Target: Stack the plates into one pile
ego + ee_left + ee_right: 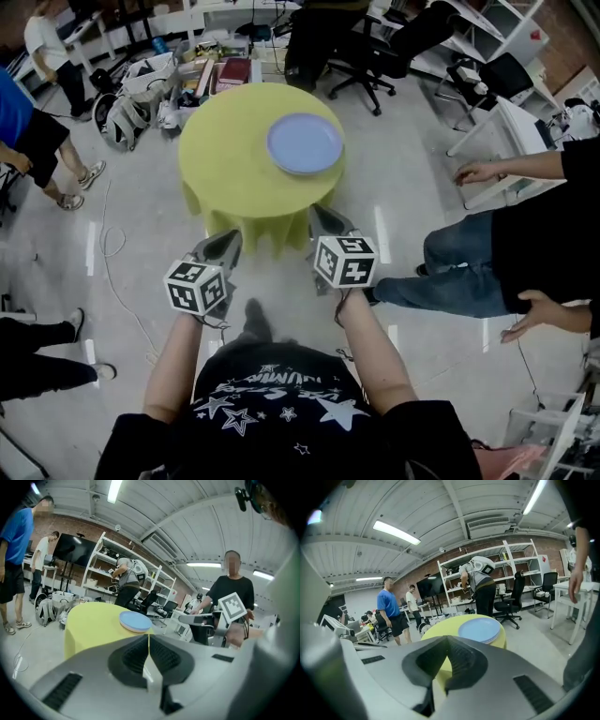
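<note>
A pile of light blue plates [305,143] lies on the right part of a round table with a yellow cloth [225,164]. My left gripper [228,242] and right gripper [321,217] are held side by side over the floor, just short of the table's near edge, both shut with nothing in them. In the left gripper view the shut jaws point at the plates [135,621], and the right gripper's marker cube [233,605] shows to the right. The right gripper view has the plates [480,629] ahead beyond its shut jaws.
A seated person in jeans [455,272] is close on the right beside a white desk [511,122]. Another person in blue [19,117] stands at the left. Bags and boxes [141,94] and office chairs [375,52] lie behind the table. A cable [108,244] runs over the floor.
</note>
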`<state>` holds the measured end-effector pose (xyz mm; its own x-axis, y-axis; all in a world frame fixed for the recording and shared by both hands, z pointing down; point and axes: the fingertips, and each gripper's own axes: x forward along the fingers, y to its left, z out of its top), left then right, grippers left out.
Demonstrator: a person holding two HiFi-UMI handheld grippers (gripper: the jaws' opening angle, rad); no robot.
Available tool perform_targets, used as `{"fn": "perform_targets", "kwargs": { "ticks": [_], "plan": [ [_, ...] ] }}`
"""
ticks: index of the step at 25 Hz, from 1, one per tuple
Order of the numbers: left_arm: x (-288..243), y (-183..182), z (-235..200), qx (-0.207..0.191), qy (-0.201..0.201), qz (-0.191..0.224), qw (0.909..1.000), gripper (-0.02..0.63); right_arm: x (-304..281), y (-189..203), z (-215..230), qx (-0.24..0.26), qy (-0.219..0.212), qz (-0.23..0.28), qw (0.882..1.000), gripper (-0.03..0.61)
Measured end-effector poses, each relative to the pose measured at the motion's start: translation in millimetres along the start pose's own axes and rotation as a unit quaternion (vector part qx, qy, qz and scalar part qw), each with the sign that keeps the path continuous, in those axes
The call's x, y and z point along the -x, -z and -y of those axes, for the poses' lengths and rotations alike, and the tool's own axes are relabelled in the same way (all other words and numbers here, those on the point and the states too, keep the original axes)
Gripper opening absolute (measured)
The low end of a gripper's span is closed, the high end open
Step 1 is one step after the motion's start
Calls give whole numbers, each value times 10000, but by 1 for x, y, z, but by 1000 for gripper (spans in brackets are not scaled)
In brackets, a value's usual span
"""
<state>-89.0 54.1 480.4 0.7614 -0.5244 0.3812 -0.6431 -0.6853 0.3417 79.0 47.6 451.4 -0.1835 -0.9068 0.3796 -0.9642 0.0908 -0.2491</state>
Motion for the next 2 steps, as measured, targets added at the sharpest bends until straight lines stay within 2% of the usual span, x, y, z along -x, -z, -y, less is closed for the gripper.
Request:
{"fn": "perform_targets", "kwargs": {
  "ticks": [2],
  "plan": [
    [4,2,6,-1,-3,27,10000,20,7,1,-2,29,-19,21,10000,15]
  ]
}}
